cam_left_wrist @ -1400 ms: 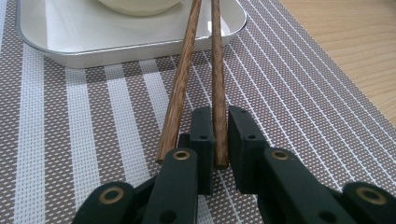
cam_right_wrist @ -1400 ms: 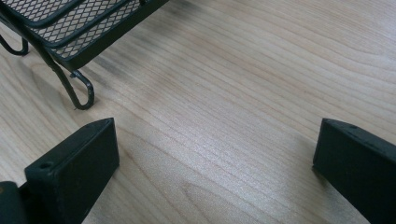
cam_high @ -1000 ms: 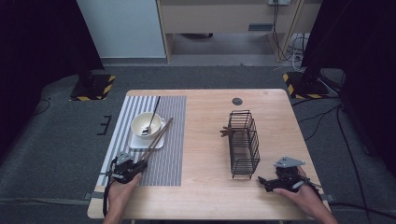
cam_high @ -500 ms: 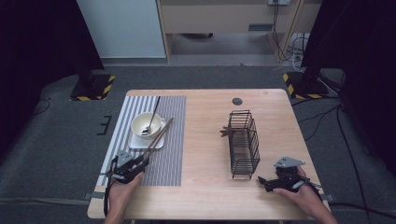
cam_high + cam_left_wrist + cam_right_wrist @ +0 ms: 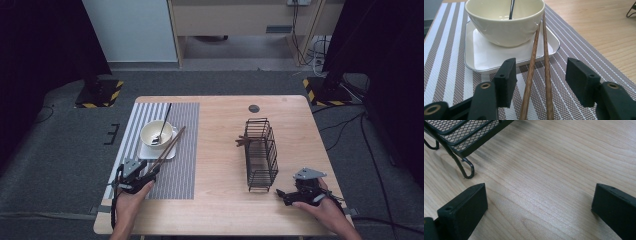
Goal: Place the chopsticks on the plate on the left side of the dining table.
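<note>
A pair of brown wooden chopsticks [image 5: 168, 147] [image 5: 545, 62] lies slanted, far ends leaning on a cream bowl [image 5: 156, 134] [image 5: 504, 25], near ends on the striped placemat [image 5: 185, 165]. The bowl holds a dark spoon [image 5: 164, 120] [image 5: 511, 7] and sits on a white square plate [image 5: 144, 153] [image 5: 484, 58]. My left gripper [image 5: 152, 171] [image 5: 540, 77] straddles the chopsticks' near ends. Its jaws have just been opening, and the pads [image 5: 506, 80] stand clear of the wood on both sides. My right gripper [image 5: 280, 194] [image 5: 540, 202] rests open on bare wood, with nothing between its jaws.
A black wire basket [image 5: 261, 154] [image 5: 454, 135] stands right of centre, just beyond my right gripper, with brown wooden pieces [image 5: 242, 141] sticking out of its left side. A small dark disc [image 5: 254, 108] lies near the table's far edge.
My left gripper's jaws have spread apart around the chopsticks, which stay where they were. The right gripper has not moved.
</note>
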`<state>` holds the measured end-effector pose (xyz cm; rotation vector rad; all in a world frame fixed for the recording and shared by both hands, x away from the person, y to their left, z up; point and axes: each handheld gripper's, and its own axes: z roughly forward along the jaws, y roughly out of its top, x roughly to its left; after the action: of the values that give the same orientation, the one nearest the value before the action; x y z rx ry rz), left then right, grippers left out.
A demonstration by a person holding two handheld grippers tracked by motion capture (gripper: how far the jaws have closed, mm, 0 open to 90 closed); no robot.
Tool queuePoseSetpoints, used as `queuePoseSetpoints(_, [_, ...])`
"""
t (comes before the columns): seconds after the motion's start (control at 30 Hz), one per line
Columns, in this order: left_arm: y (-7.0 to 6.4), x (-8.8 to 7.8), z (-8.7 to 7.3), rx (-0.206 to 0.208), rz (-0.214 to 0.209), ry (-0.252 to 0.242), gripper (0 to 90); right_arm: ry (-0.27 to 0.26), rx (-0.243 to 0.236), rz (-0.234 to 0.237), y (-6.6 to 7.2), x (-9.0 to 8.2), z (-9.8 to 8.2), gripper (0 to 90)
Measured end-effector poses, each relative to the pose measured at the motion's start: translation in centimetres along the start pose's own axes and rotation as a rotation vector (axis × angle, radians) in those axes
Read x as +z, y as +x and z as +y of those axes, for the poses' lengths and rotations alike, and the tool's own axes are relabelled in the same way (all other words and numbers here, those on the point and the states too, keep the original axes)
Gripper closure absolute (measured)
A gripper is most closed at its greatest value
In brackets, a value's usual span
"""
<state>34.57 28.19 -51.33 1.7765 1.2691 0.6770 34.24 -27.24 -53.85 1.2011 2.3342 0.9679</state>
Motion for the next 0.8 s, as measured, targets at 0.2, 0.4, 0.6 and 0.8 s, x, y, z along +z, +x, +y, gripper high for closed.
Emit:
queuePoseSetpoints(0.2, [0.0,0.9,-0.3,-0.002,-0.002,0.051,36.9,0.000,0.000,0.000,0.0,0.0,0.0,0.2])
queuePoseSetpoints(0.4, [-0.2,1.5,-0.4,-0.001,0.004,0.090,35.7,0.000,0.000,0.000,0.0,0.0,0.0,0.2])
queuePoseSetpoints(0.6, [0.1,1.7,-0.7,0.003,0.022,0.126,35.7,0.000,0.000,0.000,0.0,0.0,0.0,0.2])
queuePoseSetpoints(0.8, [0.3,1.9,-0.6,-0.007,-0.003,0.128,39.6,0.000,0.000,0.000,0.0,0.0,0.0,0.2])
